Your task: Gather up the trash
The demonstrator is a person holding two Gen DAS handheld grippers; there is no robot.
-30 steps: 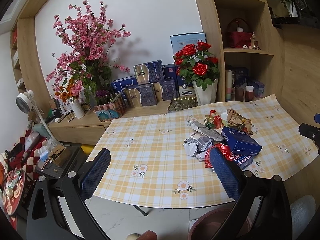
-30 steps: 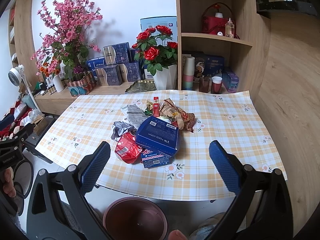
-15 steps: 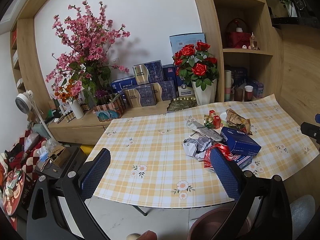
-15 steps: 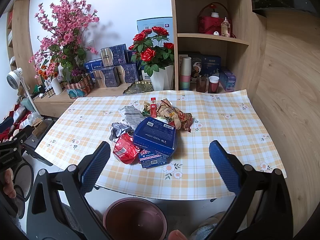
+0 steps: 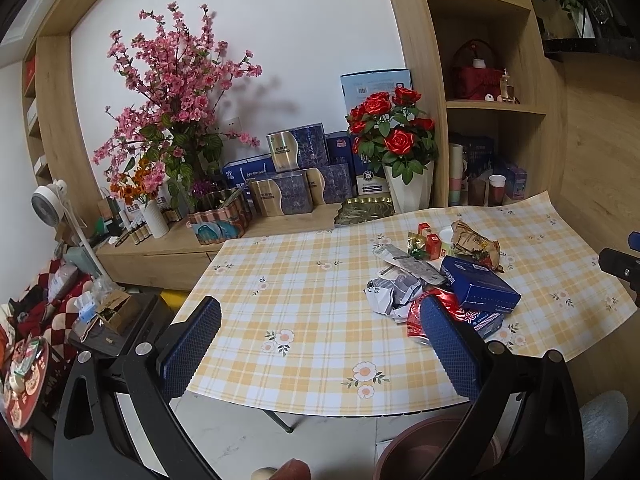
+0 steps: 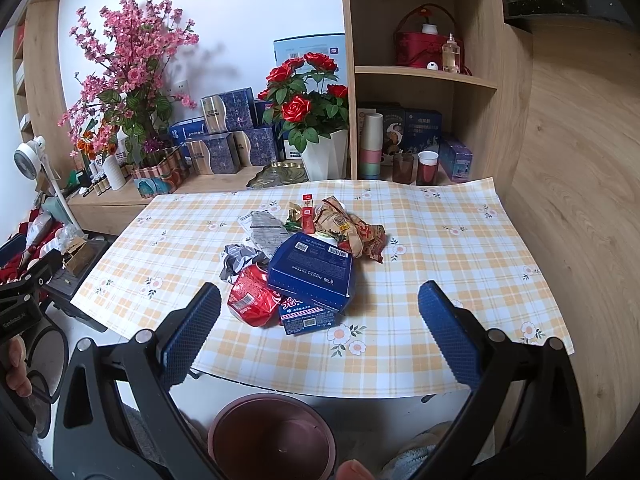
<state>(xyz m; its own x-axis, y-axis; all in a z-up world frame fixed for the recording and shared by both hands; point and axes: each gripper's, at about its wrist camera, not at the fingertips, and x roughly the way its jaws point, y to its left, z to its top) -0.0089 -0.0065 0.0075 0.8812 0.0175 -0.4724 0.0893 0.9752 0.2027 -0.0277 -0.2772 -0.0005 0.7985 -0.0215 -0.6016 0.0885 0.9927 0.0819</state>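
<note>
A heap of trash lies on the checked tablecloth (image 6: pixel 440 264): a dark blue box (image 6: pixel 312 270) on a smaller blue carton (image 6: pixel 308 316), a crushed red wrapper (image 6: pixel 252 300), crumpled grey paper (image 6: pixel 238 258), a brown snack bag (image 6: pixel 352 228) and a small red carton (image 6: pixel 307 208). The same heap shows in the left wrist view, with the blue box (image 5: pixel 478 286) and grey paper (image 5: pixel 390 292). A brown bin (image 6: pixel 274 438) stands on the floor below the table's near edge. My right gripper (image 6: pixel 318 332) is open in front of the heap, holding nothing. My left gripper (image 5: pixel 320 346) is open over the table's near left part.
Behind the table runs a low wooden shelf (image 6: pixel 216 182) with gift boxes, a white pot of red roses (image 6: pixel 308 120) and pink blossoms (image 6: pixel 128 60). Cups (image 6: pixel 426 166) stand in the shelving unit at the back right. A hand (image 6: pixel 16 368) holds the left gripper's handle.
The right gripper has drifted slightly right and closer to the table; the heap sits a little more to the left in its view. The left view is nearly unchanged.
</note>
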